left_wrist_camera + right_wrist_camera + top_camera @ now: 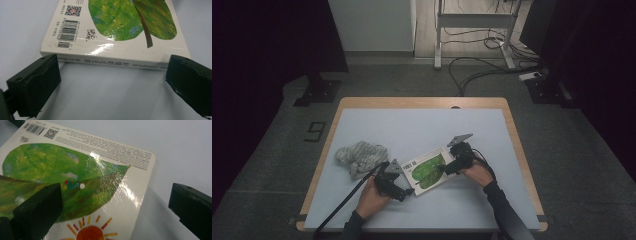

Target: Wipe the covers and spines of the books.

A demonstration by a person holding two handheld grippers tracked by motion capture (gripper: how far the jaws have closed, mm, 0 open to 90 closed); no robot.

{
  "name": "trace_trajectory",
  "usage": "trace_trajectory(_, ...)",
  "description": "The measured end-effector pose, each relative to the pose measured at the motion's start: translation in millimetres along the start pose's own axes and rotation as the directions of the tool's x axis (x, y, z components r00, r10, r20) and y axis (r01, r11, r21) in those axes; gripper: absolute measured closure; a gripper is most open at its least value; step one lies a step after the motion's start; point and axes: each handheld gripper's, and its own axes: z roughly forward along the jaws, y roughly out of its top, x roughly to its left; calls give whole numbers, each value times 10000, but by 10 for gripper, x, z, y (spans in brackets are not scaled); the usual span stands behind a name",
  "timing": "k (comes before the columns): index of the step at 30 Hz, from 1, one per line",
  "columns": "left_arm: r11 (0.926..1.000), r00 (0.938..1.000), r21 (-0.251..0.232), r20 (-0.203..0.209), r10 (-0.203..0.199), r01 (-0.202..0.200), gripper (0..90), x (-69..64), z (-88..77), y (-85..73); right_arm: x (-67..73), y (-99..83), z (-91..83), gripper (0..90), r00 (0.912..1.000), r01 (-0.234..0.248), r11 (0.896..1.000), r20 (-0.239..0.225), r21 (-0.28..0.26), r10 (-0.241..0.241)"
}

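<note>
Left gripper: the black two-jaw left gripper (404,186) sits nearest the table's front edge, held in the person's left hand (371,197); its jaws stand wide apart, one to each side of the book's spine, holding nothing.
Left cable: a black cable (343,201) trails from it back toward the front edge.
Book: the glossy white hardcover picture book with a large green leaf on its cover (428,170) lies flat on the pale grey table top (412,125), slightly front of centre, between the two grippers; barcode and square code sit at one corner (65,31), and printed characters run along the spine (110,62).
Right gripper: the black two-jaw right gripper (452,167), in the person's right hand (477,174), is at the book's right edge; its jaws are apart, one above the cover, the other beyond the edge over bare table.
Cloth: a crumpled grey striped cloth (361,156) lies left of the book, near the left gripper, apart from the book.
Table rim: a light wooden border (422,102) frames the grey top at the far side.
</note>
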Motion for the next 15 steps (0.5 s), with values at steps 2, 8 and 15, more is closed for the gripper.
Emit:
trace_trajectory(2,10000,10000,-3,-2,3,-3,0,0,0,0,-6,20,50,0,9999,-59,9999,-95,83,59)
trace_trajectory(8,10000,10000,9,-5,-16,16,0,-1,-1,0,-41,80,166,0,9982,-350,9994,-496,37,351)
trace_trajectory(15,10000,10000,-6,-4,-4,4,0,-1,0,-1,-34,104,185,0,9956,-562,9984,-757,-18,559)
